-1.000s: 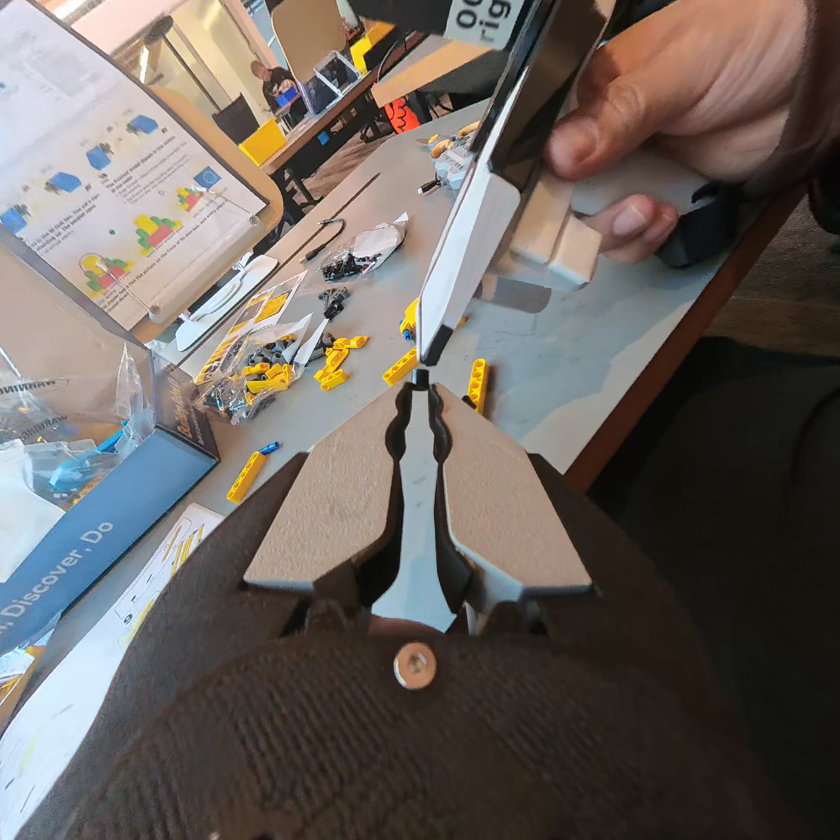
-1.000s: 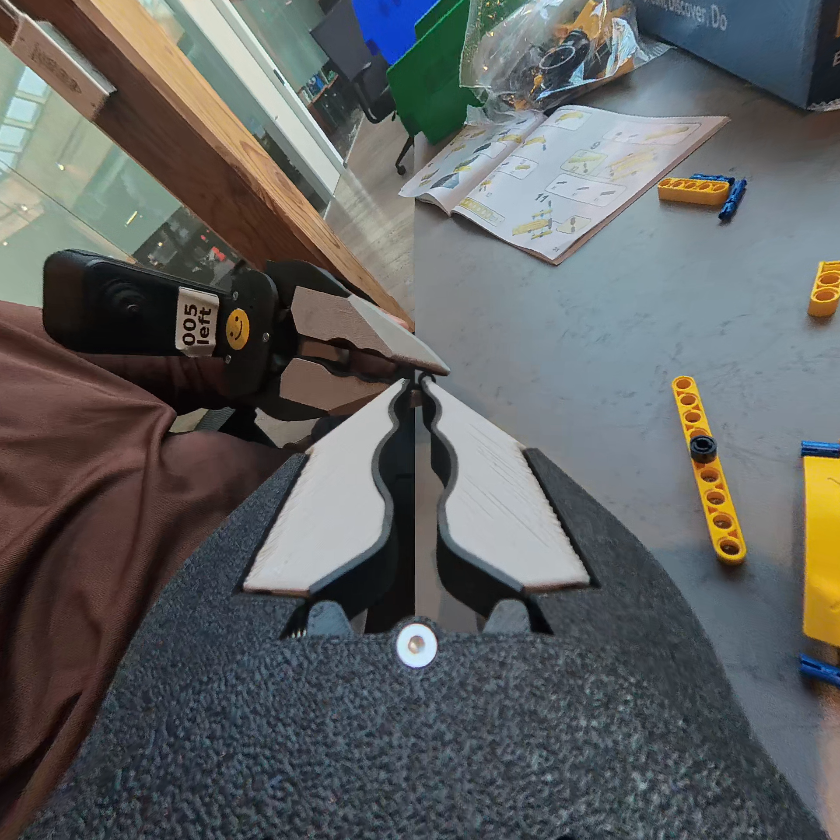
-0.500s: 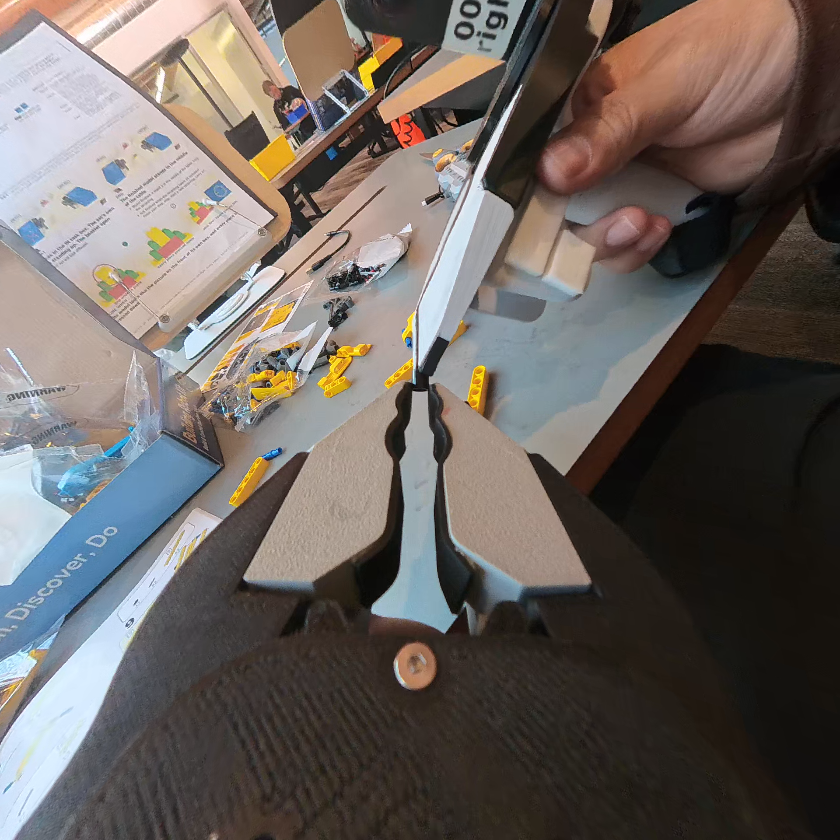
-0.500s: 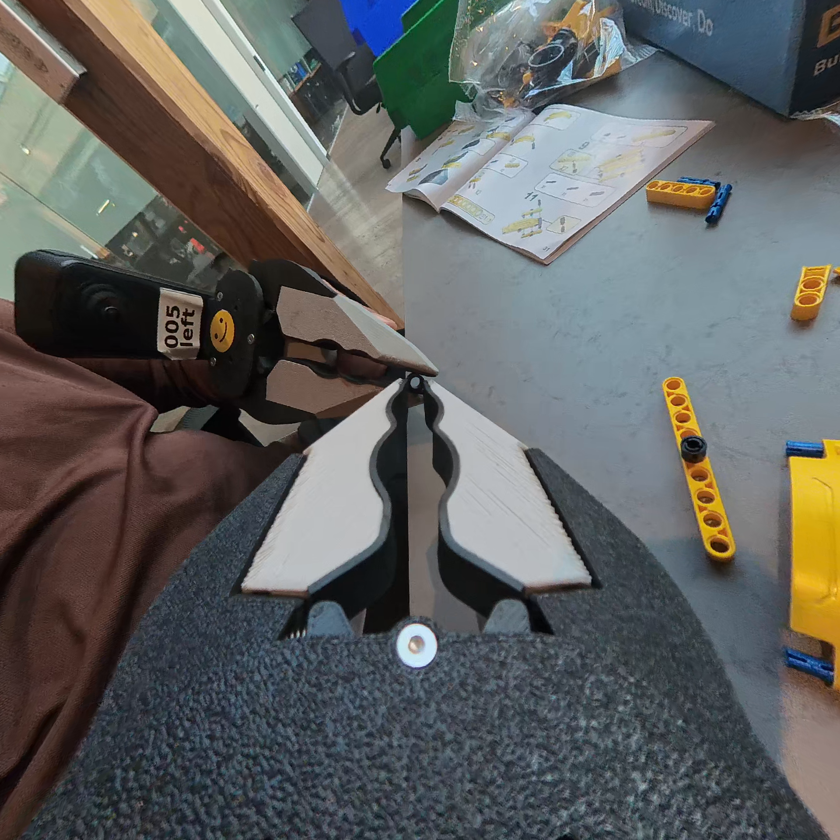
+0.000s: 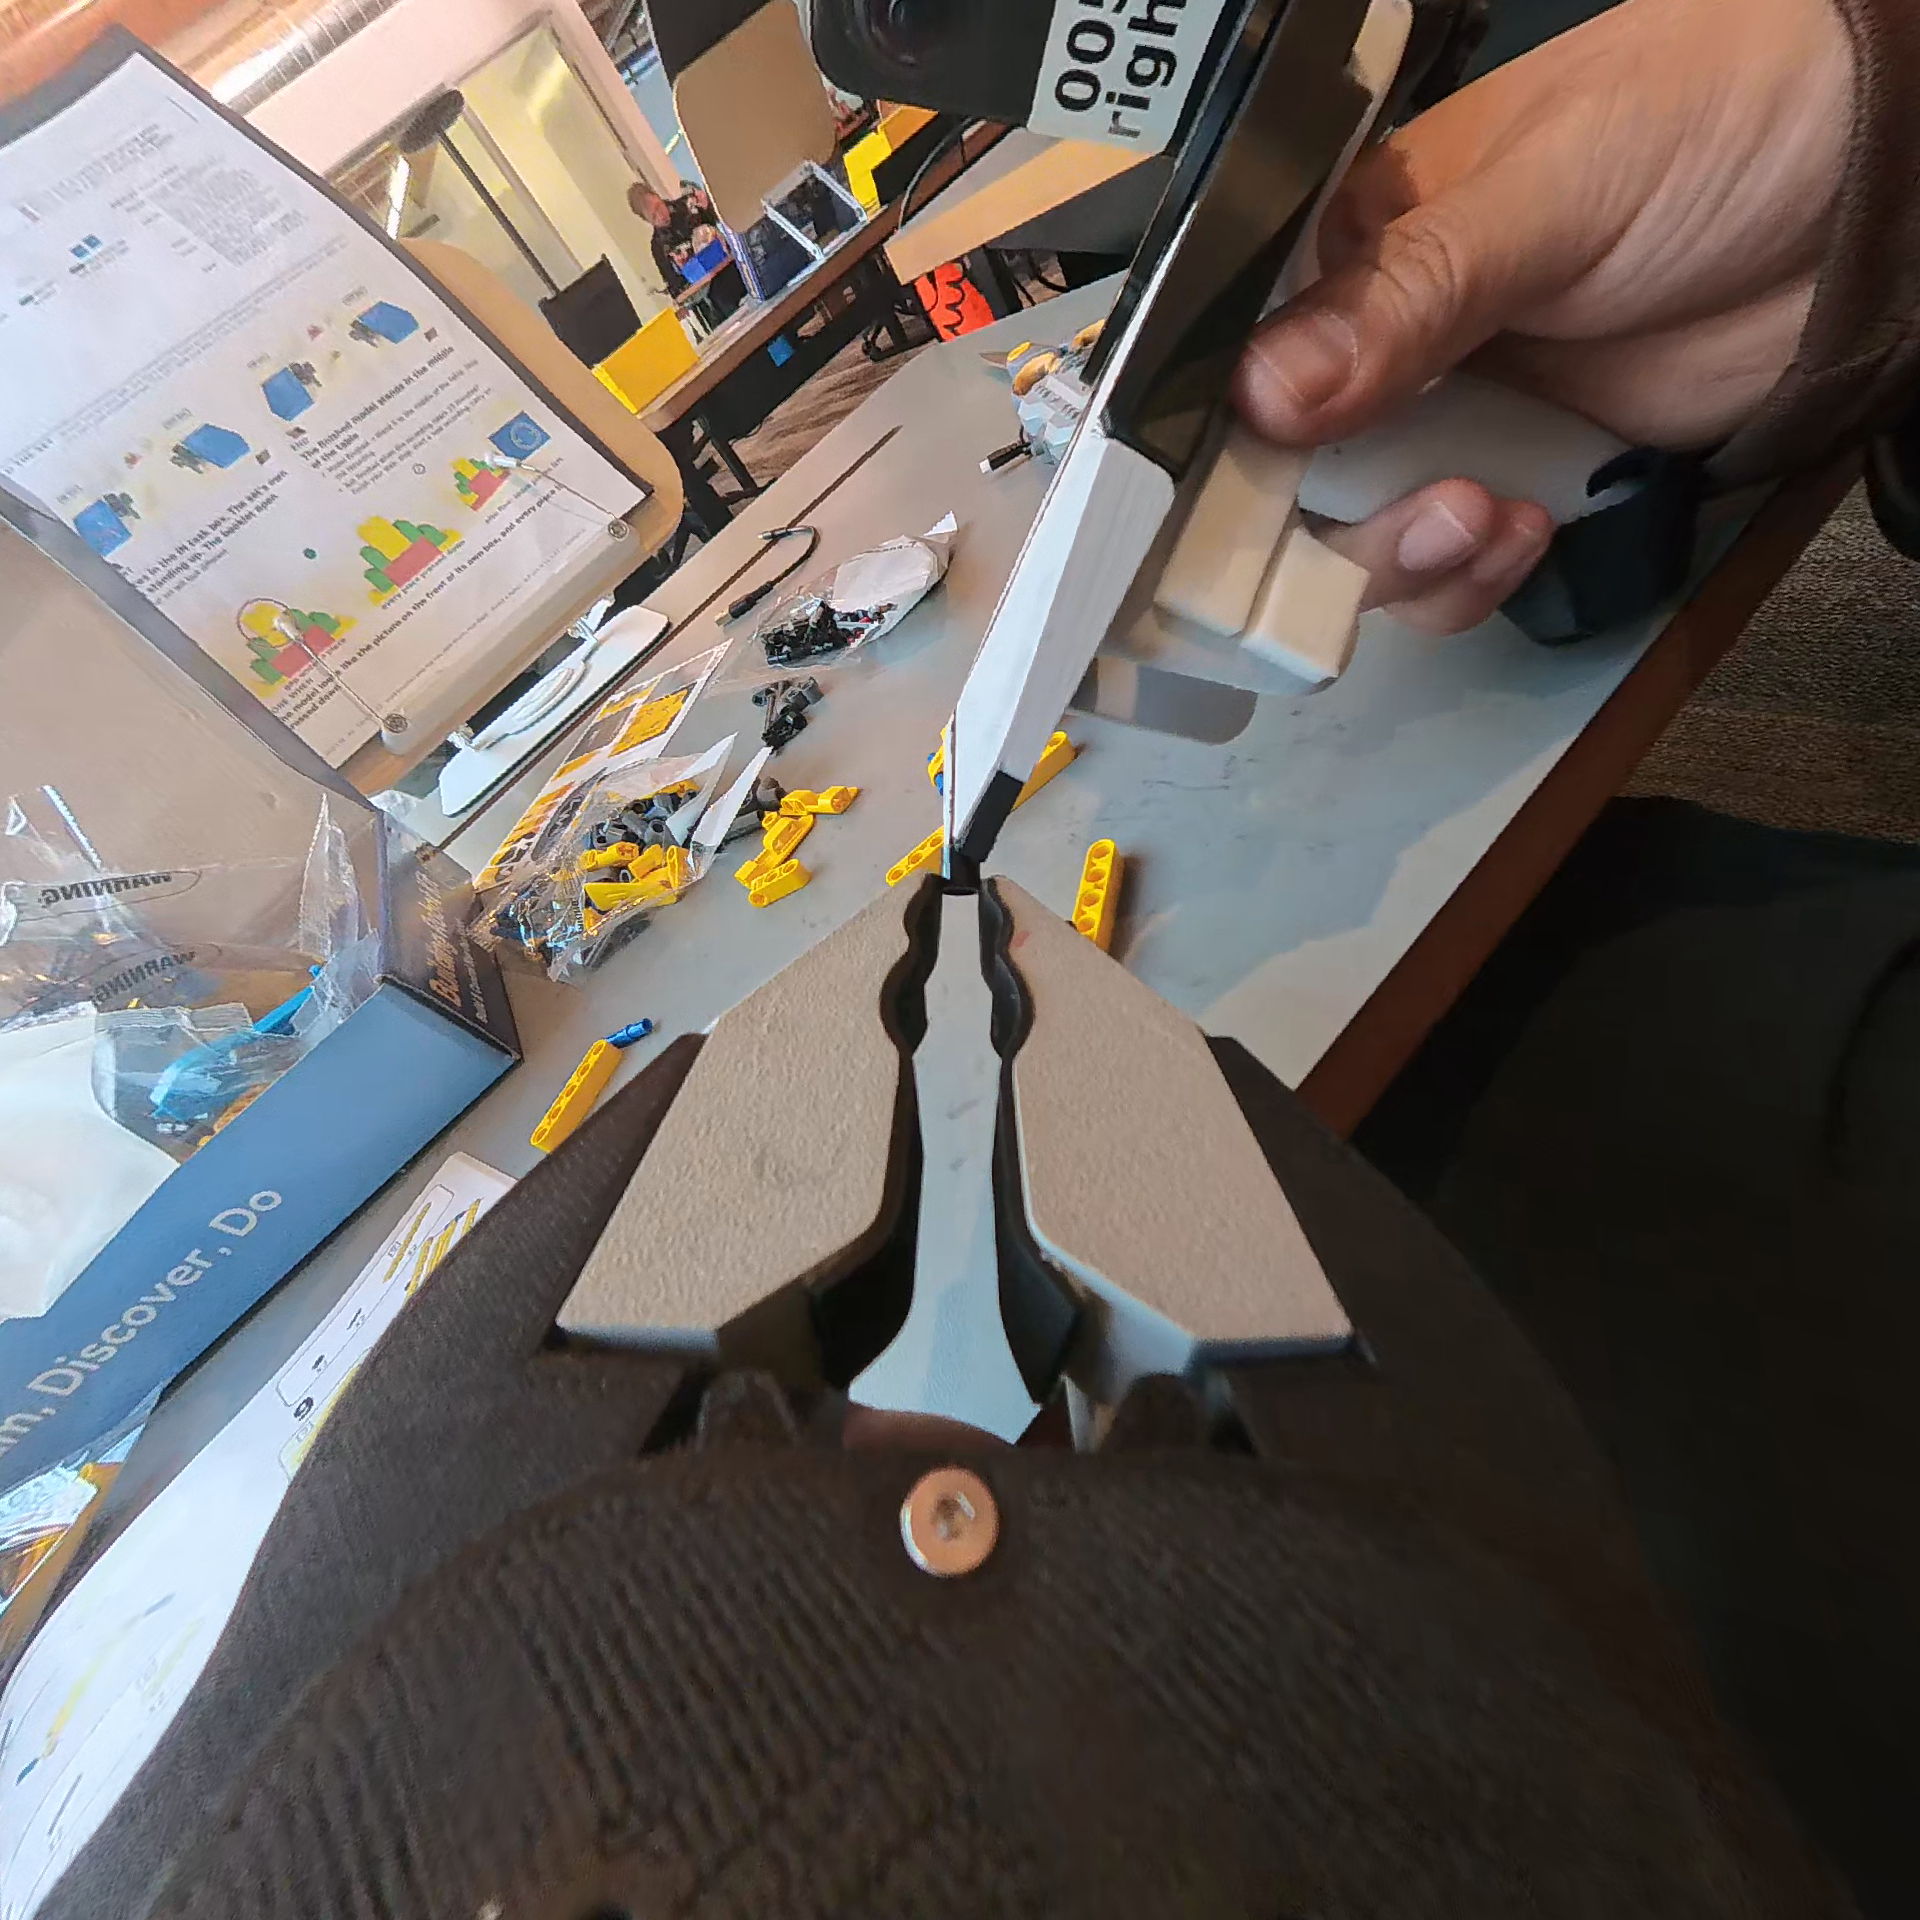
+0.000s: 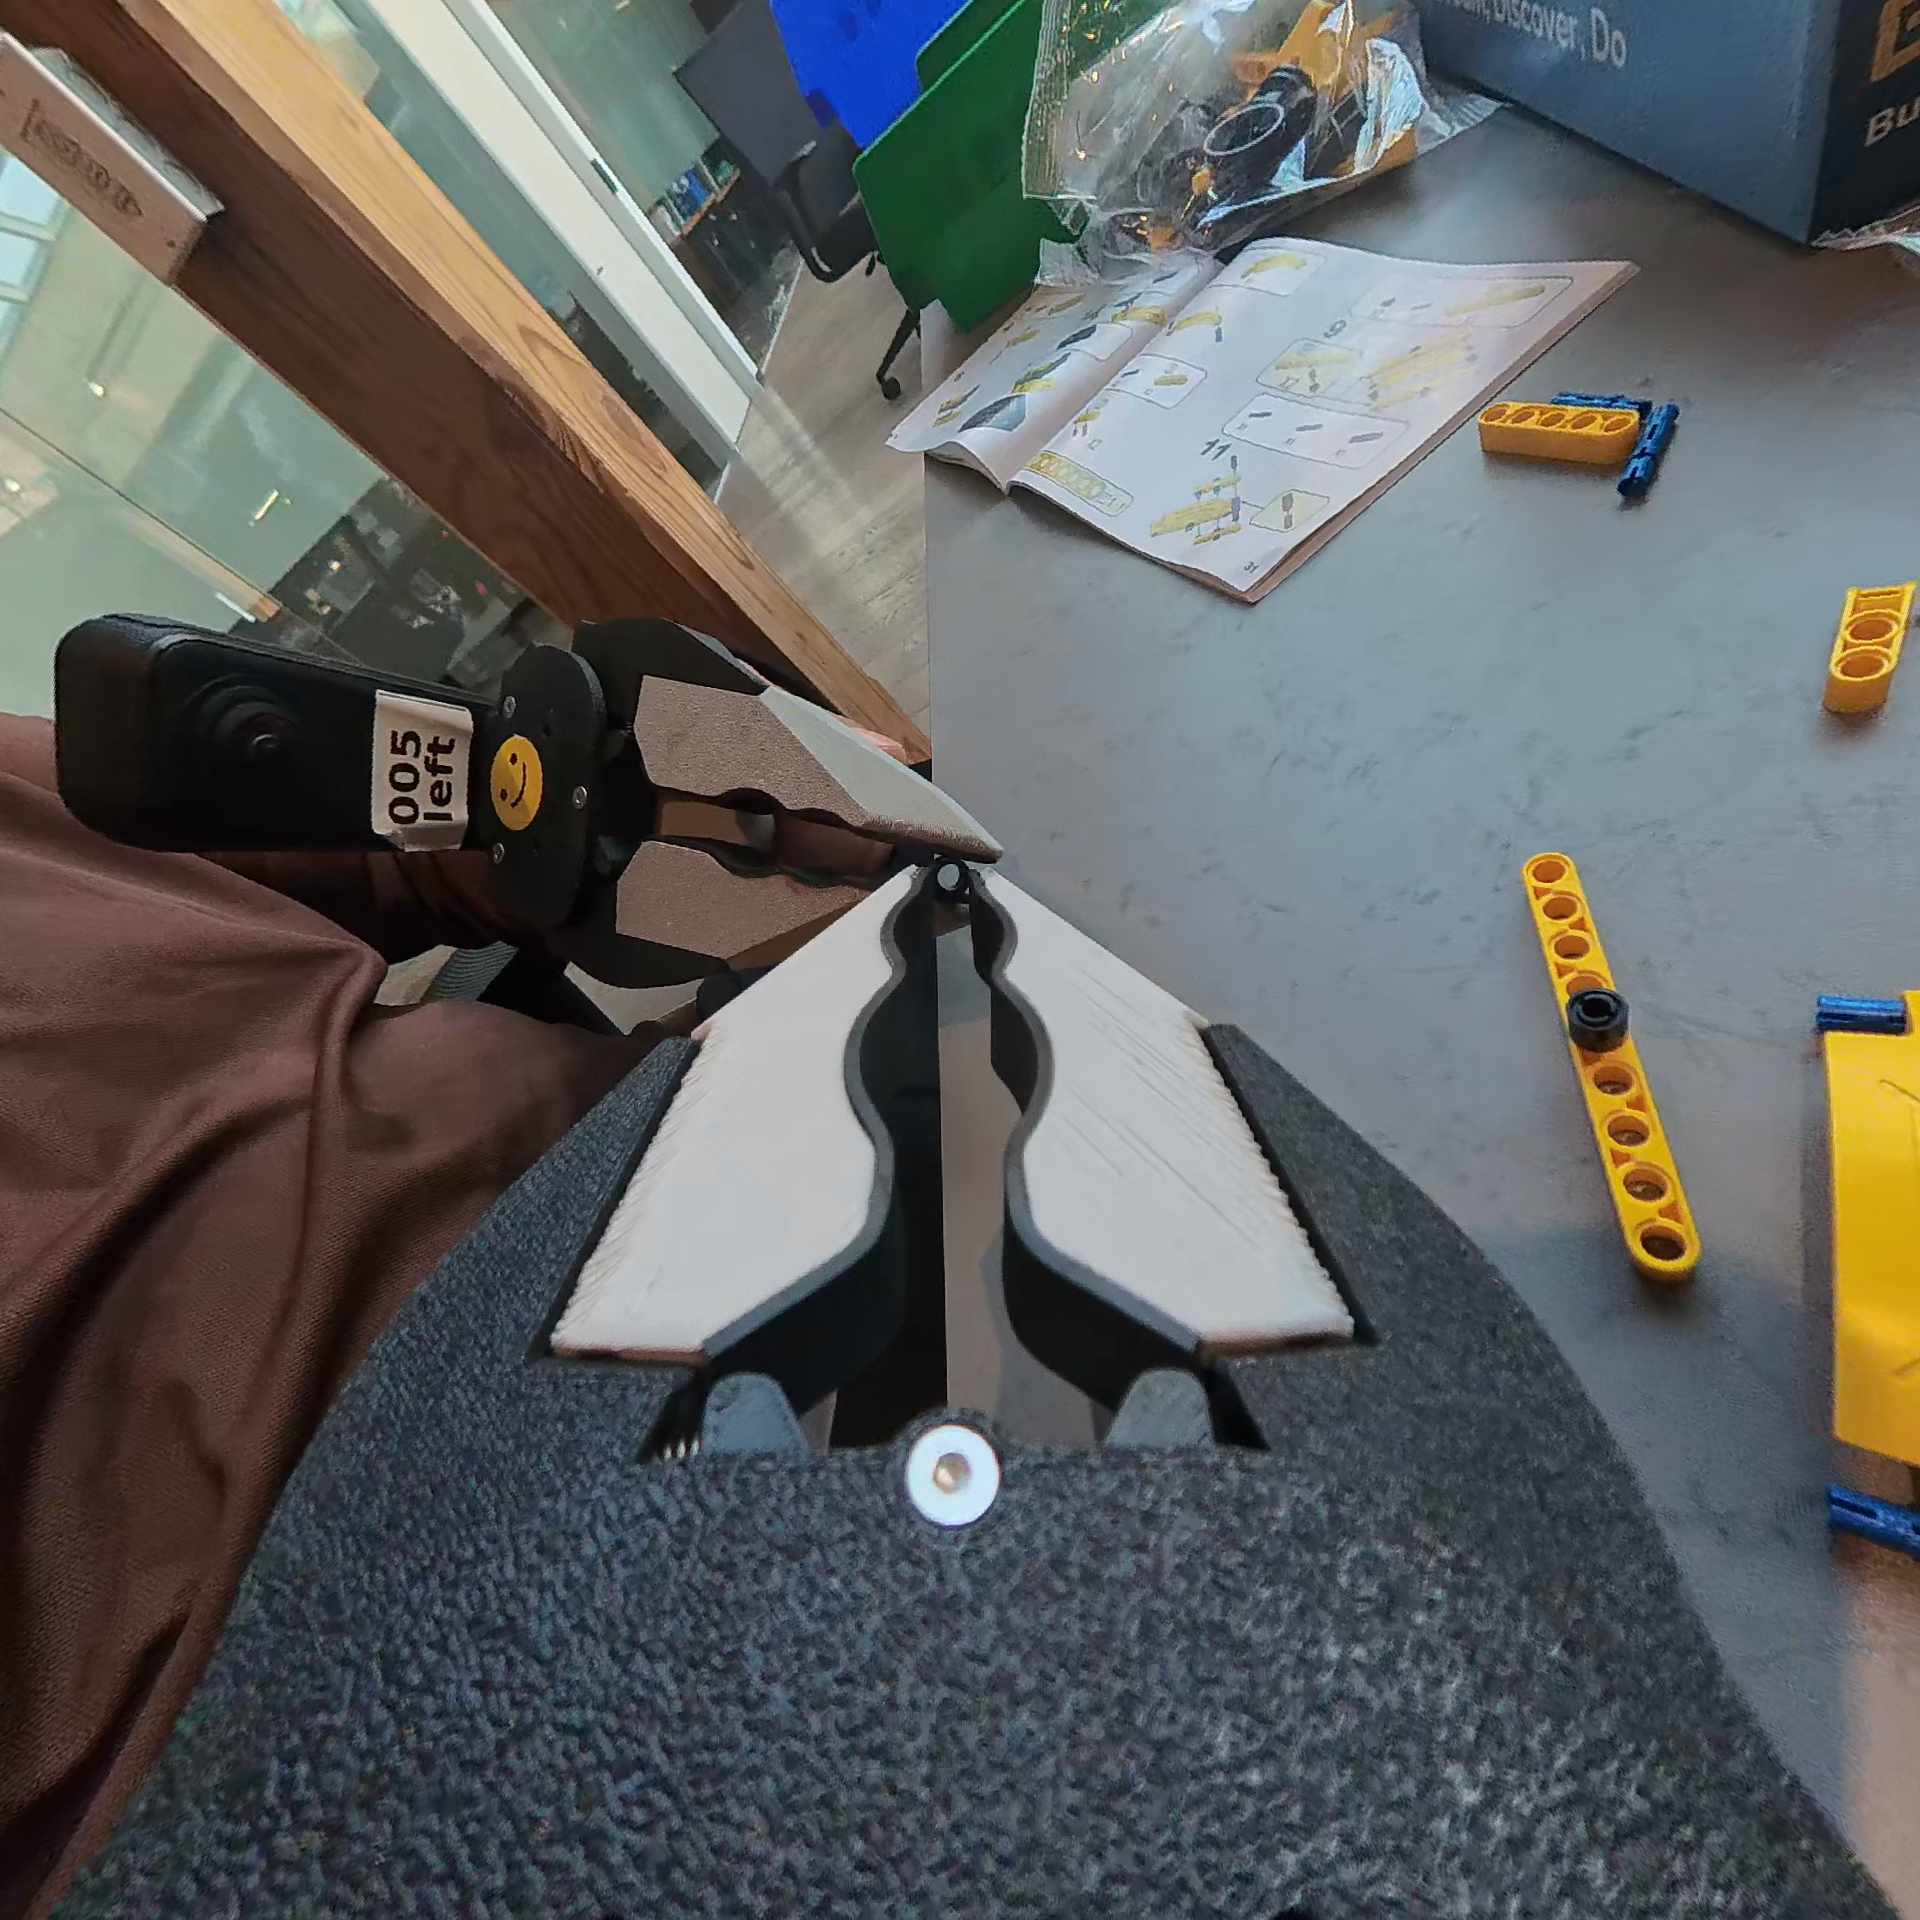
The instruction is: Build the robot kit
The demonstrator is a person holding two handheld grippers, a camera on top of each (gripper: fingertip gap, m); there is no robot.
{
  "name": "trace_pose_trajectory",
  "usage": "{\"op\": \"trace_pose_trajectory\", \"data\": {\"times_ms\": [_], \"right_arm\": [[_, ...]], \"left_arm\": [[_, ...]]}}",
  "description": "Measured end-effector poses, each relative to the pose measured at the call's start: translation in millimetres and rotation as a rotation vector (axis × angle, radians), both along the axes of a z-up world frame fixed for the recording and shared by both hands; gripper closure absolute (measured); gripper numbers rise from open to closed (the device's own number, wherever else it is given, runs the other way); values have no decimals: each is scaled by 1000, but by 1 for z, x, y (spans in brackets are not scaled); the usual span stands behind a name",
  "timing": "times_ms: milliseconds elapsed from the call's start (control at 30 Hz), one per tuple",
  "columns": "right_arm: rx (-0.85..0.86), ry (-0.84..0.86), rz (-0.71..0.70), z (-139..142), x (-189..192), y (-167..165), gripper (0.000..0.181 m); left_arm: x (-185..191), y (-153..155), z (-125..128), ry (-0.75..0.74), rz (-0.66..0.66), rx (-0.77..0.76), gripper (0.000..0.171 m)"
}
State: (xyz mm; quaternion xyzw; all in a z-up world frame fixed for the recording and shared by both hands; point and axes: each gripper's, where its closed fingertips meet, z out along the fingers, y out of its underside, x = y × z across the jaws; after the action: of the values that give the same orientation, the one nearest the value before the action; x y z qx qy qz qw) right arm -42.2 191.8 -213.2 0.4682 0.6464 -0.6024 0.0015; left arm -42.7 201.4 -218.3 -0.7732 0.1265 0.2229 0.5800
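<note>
My left gripper (image 5: 961, 888) and my right gripper (image 6: 948, 881) meet tip to tip just above the near edge of the grey table (image 5: 1351, 831). A small black pin (image 6: 948, 878) sits between the tips, and both pairs of jaws are closed on it. In the left wrist view the right gripper (image 5: 971, 831) comes down steeply from above, held by a hand (image 5: 1558, 260). In the right wrist view the left gripper (image 6: 966, 847) reaches in from the left, over a brown sleeve (image 6: 208, 1143).
Yellow beams (image 5: 1096, 894) and a bag of parts (image 5: 613, 842) lie beyond the tips. A blue box (image 5: 208, 1247) and a sign stand (image 5: 291, 416) are on the left. An open booklet (image 6: 1299, 405), a long yellow beam (image 6: 1605, 1060) and a yellow panel (image 6: 1870, 1247) lie right. The grippers are tip to tip, or close to it.
Both grippers stay tip to tip on the black pin. Both views have drifted slightly, and the pin's round end now shows more clearly between the right gripper's tips.
</note>
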Motion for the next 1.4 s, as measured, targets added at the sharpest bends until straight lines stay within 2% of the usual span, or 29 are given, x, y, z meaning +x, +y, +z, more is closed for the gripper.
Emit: {"op": "trace_pose_trajectory", "data": {"times_ms": [367,800,900,1000,1233,1300,1400], "right_arm": [[-42,-40,11,-3,1,-2,171],[76,9,-15,-5,-2,0,175],[102,24,-39,-3,-4,4,175],[173,37,-73,-4,-5,13,176],[477,52,-56,-15,2,25,175],[534,59,-45,-15,5,28,175],[603,61,-22,-19,10,30,175]], "left_arm": [[1,0,0,21,1,1,168],[-1,1,-5,-28,27,-8,168],[0,1,-12,-54,25,-35,163],[-1,3,-20,-92,35,-72,149],[2,2,-34,-158,-3,-170,143],[7,1,-32,-204,-57,-179,144],[5,-2,-43,-255,-73,-272,140]]}}
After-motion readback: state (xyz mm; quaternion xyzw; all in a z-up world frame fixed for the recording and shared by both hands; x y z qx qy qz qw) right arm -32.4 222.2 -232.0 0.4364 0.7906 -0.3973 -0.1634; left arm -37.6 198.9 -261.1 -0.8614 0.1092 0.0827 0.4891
